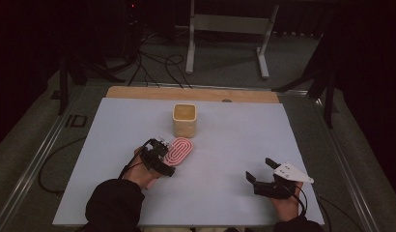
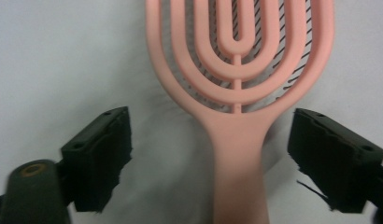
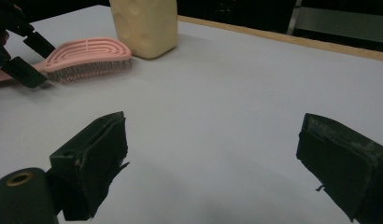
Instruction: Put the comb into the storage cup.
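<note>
Straddling the handle of the pink hairbrush with the left gripper: jaws spread, one either side, pads not yet touching it. Lining up along the handle, probably because it's the narrowest, easiest part to pinch and keeps the pads off the bristles.

Lying bristles-down on the white table mat, just in front of the cream cup, head end angled toward the cup, handle end pointing back at the person. Looking like a setup for lifting it and dropping it into the cup, hence the short gap between them.

Parking the right gripper well off to the right of the brush, low over the mat, jaws spread wide, pinching nothing. Likely staying clear so the left hand has room.

Looking across from the right gripper view: brush next to the cup, left gripper's jaws around the handle end.

Needing next: closing squarely on the handle, not too near the head.
</note>
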### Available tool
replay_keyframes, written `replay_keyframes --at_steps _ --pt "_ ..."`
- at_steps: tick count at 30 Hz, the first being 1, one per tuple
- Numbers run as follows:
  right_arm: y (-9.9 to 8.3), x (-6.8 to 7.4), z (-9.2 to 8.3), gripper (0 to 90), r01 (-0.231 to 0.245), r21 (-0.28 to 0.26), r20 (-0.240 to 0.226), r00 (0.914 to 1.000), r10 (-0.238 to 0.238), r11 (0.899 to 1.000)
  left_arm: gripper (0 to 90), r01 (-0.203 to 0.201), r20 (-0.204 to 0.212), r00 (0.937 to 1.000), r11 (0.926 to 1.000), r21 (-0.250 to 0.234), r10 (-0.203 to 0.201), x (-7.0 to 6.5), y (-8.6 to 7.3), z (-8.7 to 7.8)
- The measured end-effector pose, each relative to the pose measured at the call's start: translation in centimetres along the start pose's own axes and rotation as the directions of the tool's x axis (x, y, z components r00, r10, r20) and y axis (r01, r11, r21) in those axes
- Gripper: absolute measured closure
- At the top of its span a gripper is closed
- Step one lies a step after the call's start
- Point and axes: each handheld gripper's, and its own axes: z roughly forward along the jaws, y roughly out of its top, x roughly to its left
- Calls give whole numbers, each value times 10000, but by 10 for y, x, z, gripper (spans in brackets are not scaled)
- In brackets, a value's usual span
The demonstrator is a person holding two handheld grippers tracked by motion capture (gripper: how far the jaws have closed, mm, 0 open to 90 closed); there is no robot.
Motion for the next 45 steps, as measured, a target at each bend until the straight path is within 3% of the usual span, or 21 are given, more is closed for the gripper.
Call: replay_keyframes --at_steps 4,9,12,17,28,45 --pt "0 0 0 84 9 35 26 10000 -9 10000 286 -68 -2 10000 9997 218 68 -1 0 1" --pt "0 0 0 84 28 46 34 10000 -28 10000 471 -137 313 9994 9998 163 132 1 2 -2" --pt "0 0 0 84 29 51 45 10000 -29 10000 510 -227 488 9986 9995 228 215 0 2 -3" --pt "0 0 0 84 36 55 48 10000 -37 10000 612 -393 339 9987 9981 482 377 0 5 -3" --pt "0 0 1 84 91 84 51 9999 -91 9999 697 -698 346 9971 9956 626 678 -1 5 -5" --pt "0 0 1 84 83 96 33 10000 -84 9999 699 -879 455 9952 9958 250 867 -5 4 -11"
